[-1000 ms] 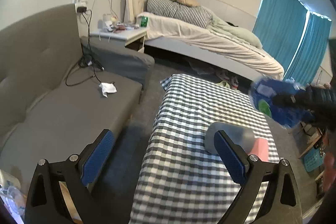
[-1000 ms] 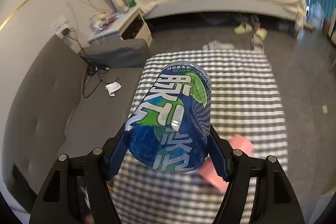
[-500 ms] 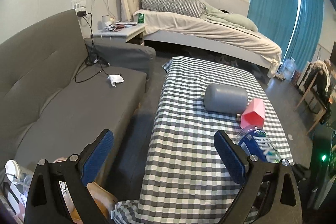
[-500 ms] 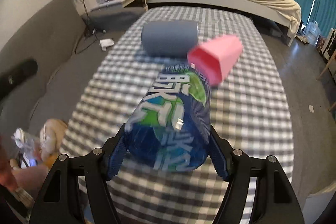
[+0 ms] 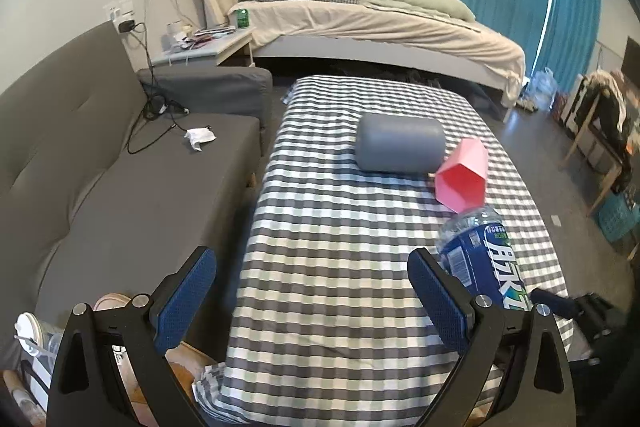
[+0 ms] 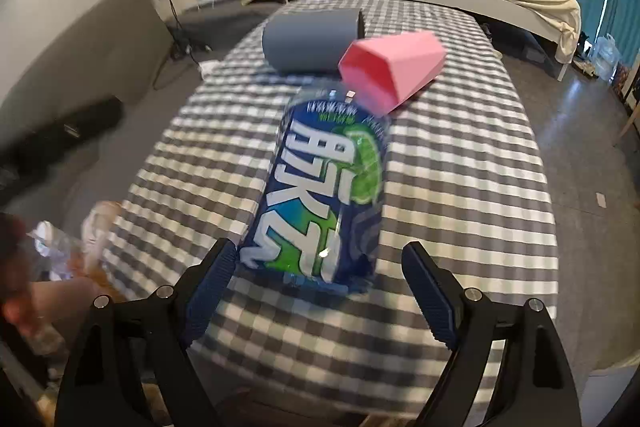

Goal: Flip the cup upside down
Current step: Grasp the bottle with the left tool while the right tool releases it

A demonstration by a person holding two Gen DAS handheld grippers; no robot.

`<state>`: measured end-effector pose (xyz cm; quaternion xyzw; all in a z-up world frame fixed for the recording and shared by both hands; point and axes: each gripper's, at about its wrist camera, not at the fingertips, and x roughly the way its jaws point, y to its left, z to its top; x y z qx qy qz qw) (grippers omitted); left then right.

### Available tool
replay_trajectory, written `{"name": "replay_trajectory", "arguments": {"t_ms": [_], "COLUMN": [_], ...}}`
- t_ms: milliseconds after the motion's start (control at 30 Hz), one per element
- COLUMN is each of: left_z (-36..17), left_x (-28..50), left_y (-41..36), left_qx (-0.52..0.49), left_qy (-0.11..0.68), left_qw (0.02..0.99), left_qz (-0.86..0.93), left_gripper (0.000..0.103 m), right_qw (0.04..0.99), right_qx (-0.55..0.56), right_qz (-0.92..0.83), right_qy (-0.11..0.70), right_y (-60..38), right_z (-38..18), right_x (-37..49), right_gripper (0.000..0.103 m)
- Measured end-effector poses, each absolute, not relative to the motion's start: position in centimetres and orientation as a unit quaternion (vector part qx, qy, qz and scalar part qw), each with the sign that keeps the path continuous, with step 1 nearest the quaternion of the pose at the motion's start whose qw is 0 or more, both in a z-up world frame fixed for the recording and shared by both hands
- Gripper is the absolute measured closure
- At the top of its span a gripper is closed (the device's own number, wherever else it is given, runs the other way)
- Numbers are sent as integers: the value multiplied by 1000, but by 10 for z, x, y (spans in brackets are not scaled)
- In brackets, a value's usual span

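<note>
A grey cup (image 5: 400, 149) (image 6: 310, 41) lies on its side on the checked tablecloth (image 5: 340, 267). A pink faceted cup (image 5: 462, 181) (image 6: 394, 69) also lies on its side just right of it, mouth facing me. A blue-labelled plastic bottle (image 6: 324, 187) (image 5: 484, 267) lies on the cloth in front of the pink cup. My right gripper (image 6: 316, 267) is open, its fingers standing off either side of the bottle's base. My left gripper (image 5: 310, 279) is open and empty over the near part of the table, well short of both cups.
A grey sofa (image 5: 120, 187) runs along the table's left side. A bed (image 5: 380, 23) and a bedside table (image 5: 204, 47) lie beyond the far end. A chair (image 5: 600, 131) and a blue crate (image 5: 618, 215) stand on the floor at right.
The right gripper came down from above the table, laid the bottle on the cloth in front of the pink cup and opened off it. The left gripper drew back toward the near edge.
</note>
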<state>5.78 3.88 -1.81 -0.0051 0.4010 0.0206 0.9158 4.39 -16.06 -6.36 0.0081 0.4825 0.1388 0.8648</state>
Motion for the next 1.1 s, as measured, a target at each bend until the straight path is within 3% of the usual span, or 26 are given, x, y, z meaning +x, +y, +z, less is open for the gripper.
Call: {"name": "replay_trajectory", "arguments": {"t_ms": [367,667,1100], "left_z": [-15,-50,-70], "left_x": [81,110,143], "left_y": [-26,-64,-74], "left_qx": [20,35,-28], "left_qy": [431,483,542], "left_qw": [902,874,834], "left_qz": [-15,-46,-96], "left_gripper": [4,4,5], "right_qw": [883,886,886], "right_qx": [40,36,15], "right_qz": [136,94,80], "right_qy": [447,453,456], "right_y": [-236,-274,-279], "right_z": [-9,-31,-46], "right_x": [56,91,121], "right_gripper": [18,18,18]}}
